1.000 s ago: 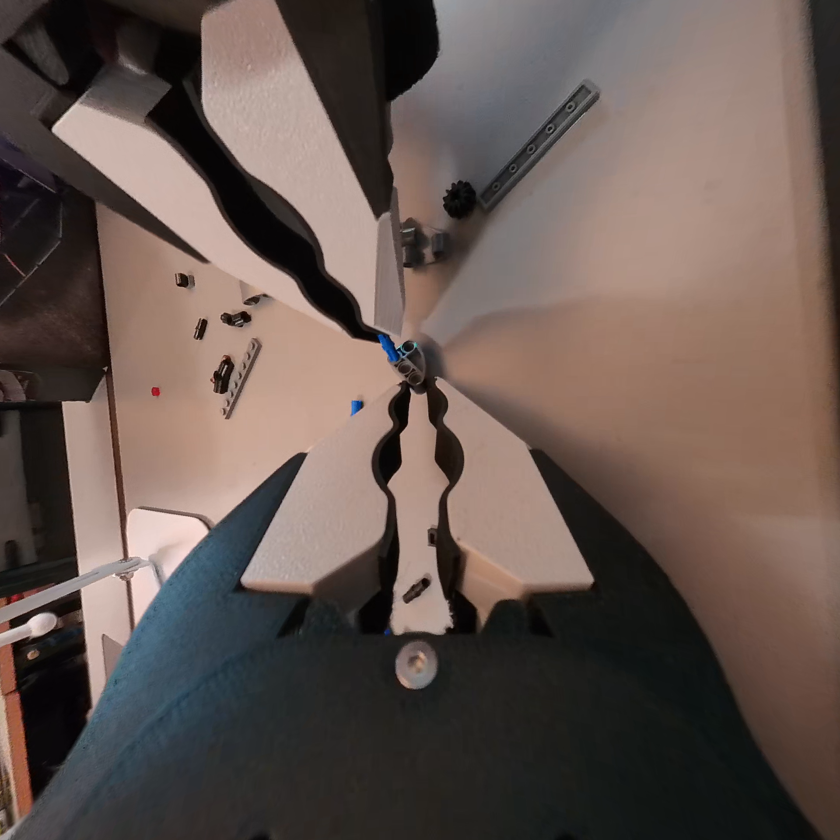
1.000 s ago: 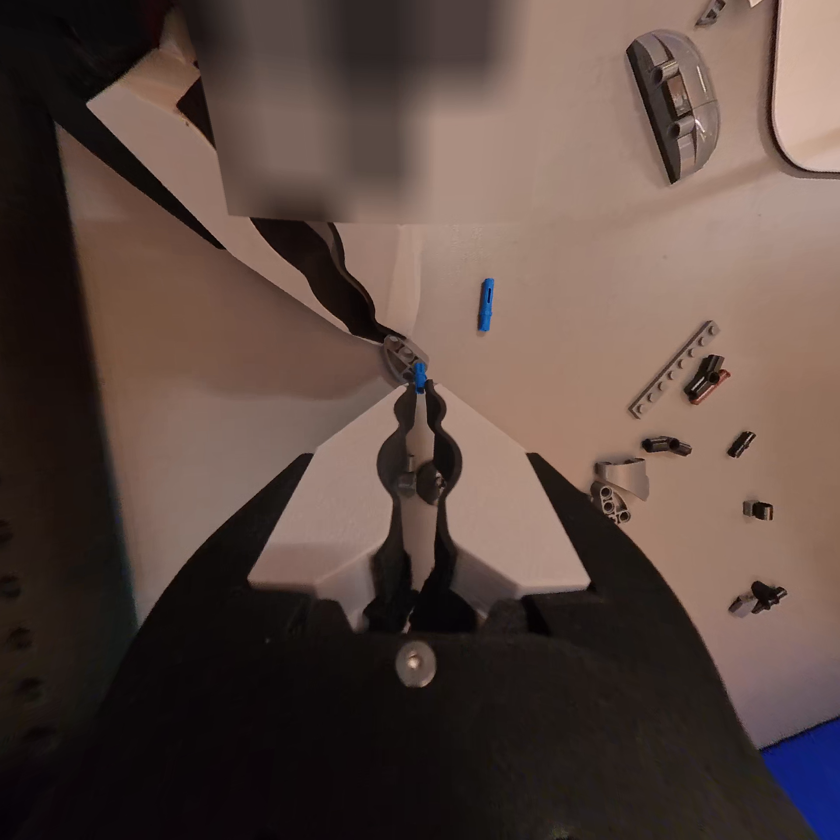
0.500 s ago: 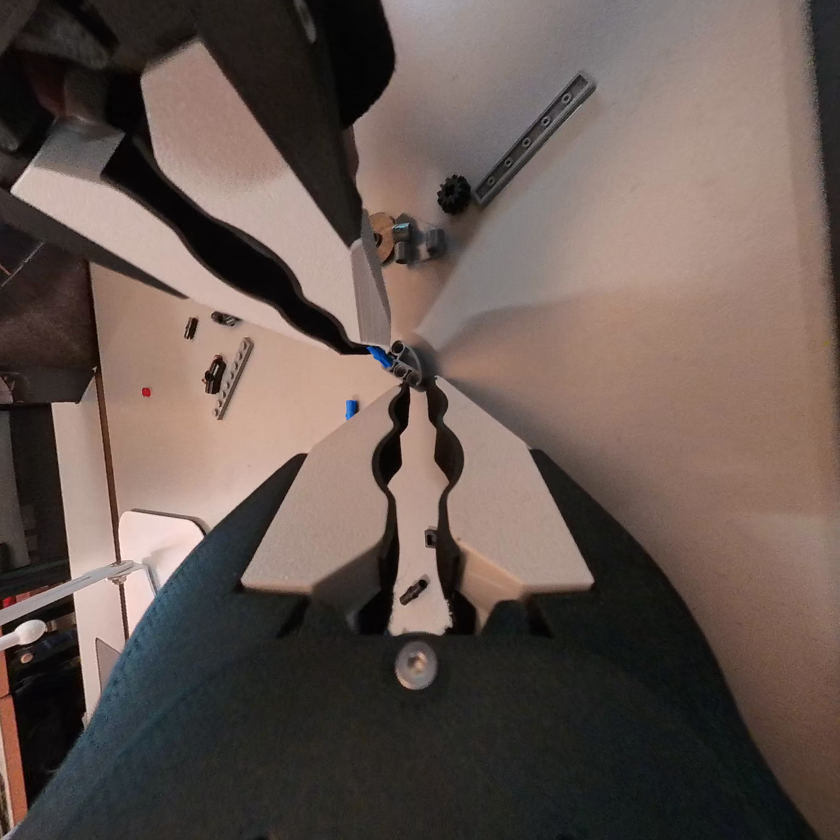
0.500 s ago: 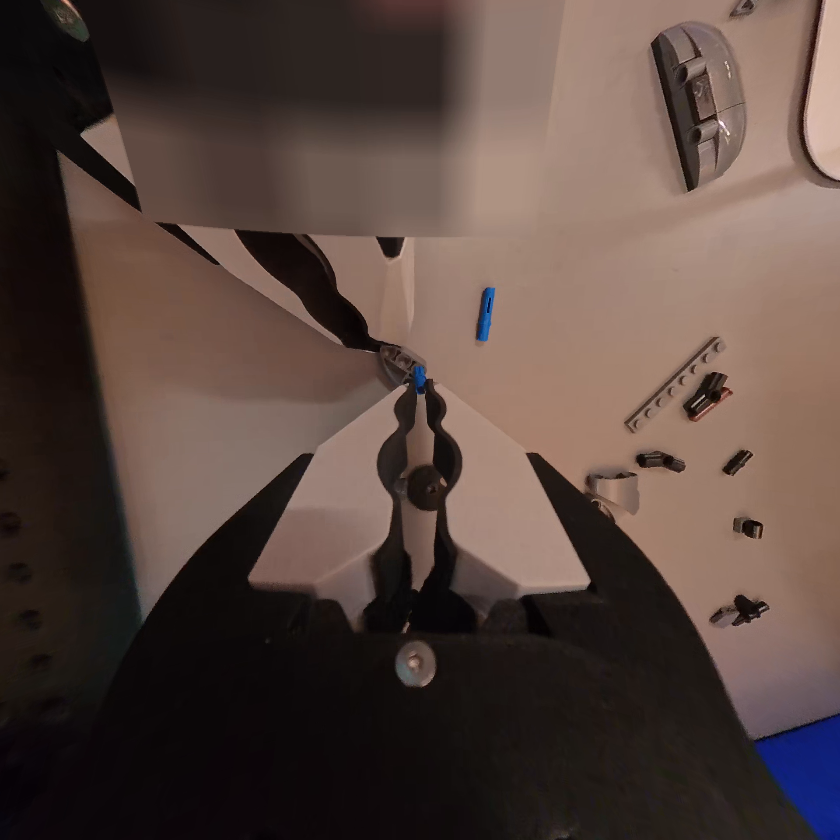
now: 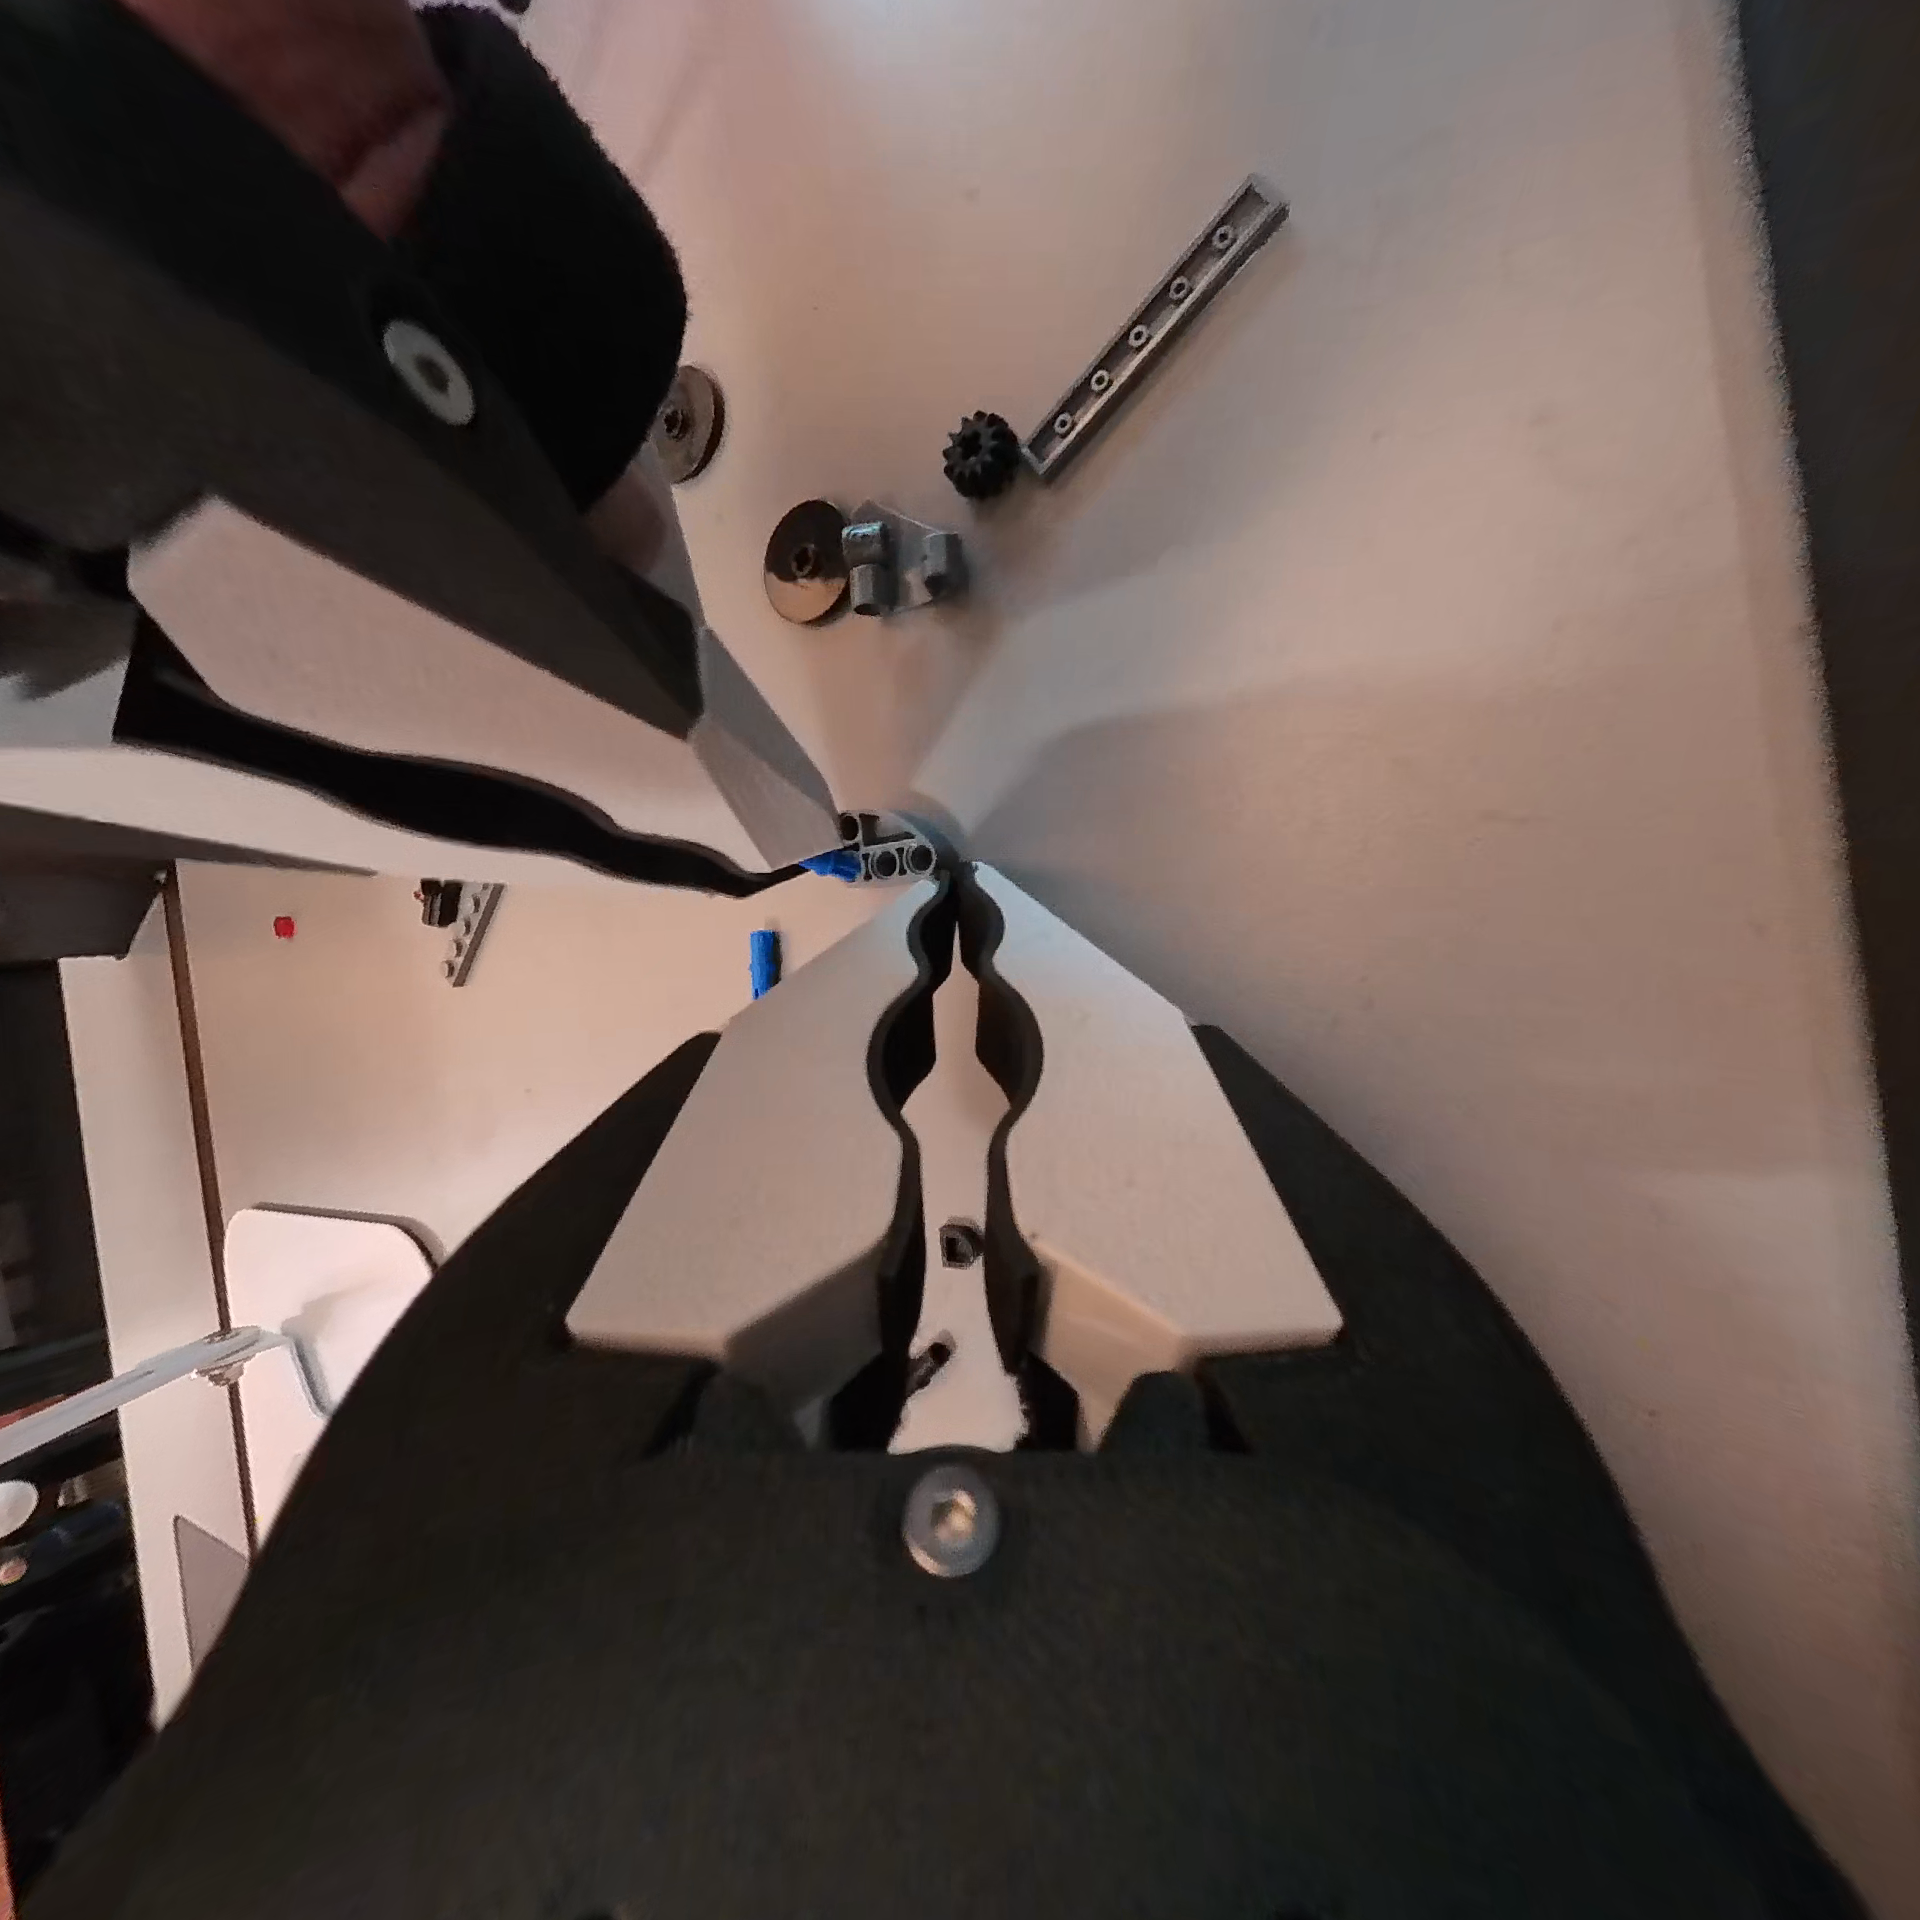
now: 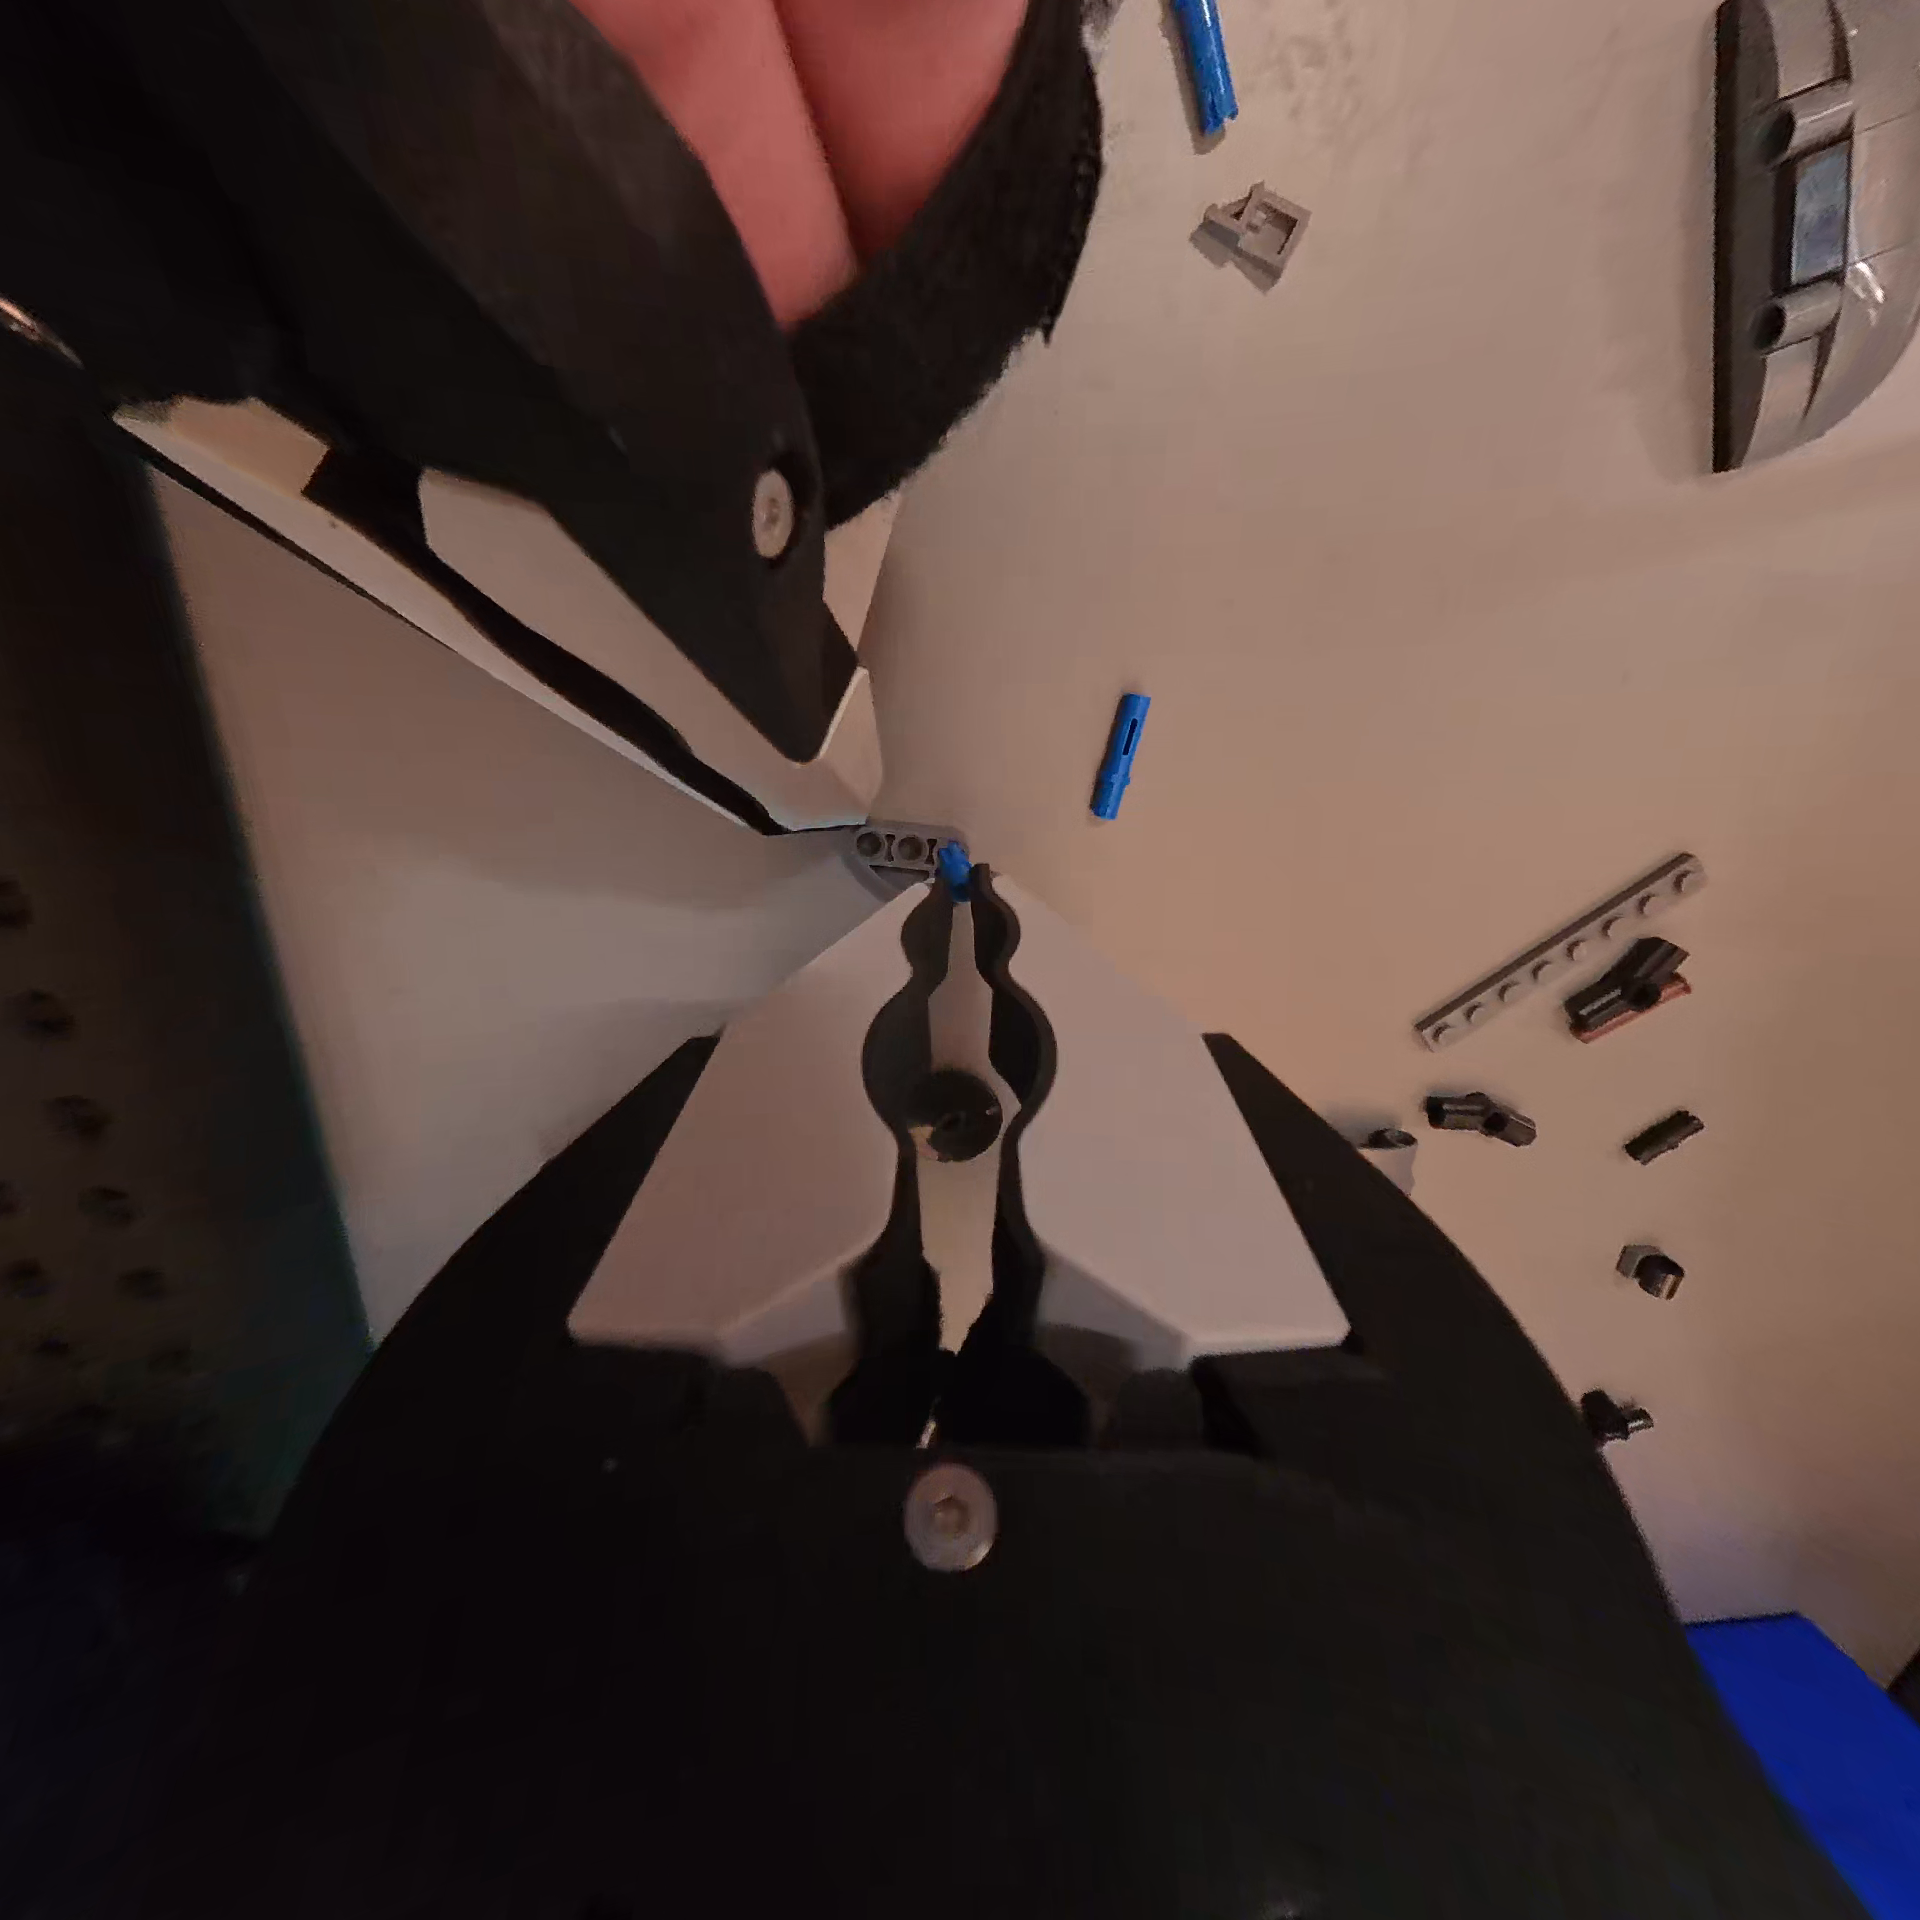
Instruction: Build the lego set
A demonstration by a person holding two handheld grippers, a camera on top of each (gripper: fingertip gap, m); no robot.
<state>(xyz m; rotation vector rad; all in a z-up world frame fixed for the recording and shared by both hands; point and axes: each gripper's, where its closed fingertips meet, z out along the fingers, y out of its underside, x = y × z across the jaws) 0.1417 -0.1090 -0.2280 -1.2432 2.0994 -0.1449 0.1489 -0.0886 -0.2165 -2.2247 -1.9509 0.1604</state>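
Note:
My right gripper (image 6: 961,891) is shut on a small blue pin (image 6: 953,865). The pin's far end sits in the end hole of a small grey curved beam (image 6: 899,844). In the left wrist view the beam (image 5: 888,852) lies side-on, just up and left of my left gripper (image 5: 951,883). The left fingertips meet there with nothing between them and only touch the beam's corner. The right gripper (image 5: 790,873) reaches in from the upper left with the blue pin (image 5: 829,862). Both are held above the white table (image 5: 1351,935).
A loose blue pin (image 6: 1120,753), a grey studded strip (image 6: 1558,951), black connectors (image 6: 1621,997) and a dark grey curved shell (image 6: 1808,229) lie to the right. A grey strip (image 5: 1164,322), a black gear (image 5: 977,465) and a grey connector (image 5: 904,571) lie ahead of the left gripper. The tips of both grippers are at nearly the same place. About 5 centimetres separates my right fingertips from the grey connector (image 5: 904,571).
The left pads, which pinched the grey beam edge-on, have come fully together. The beam has left them and turned side-on, carried on the blue pin. Both grippers tilted; the right kept its grip.

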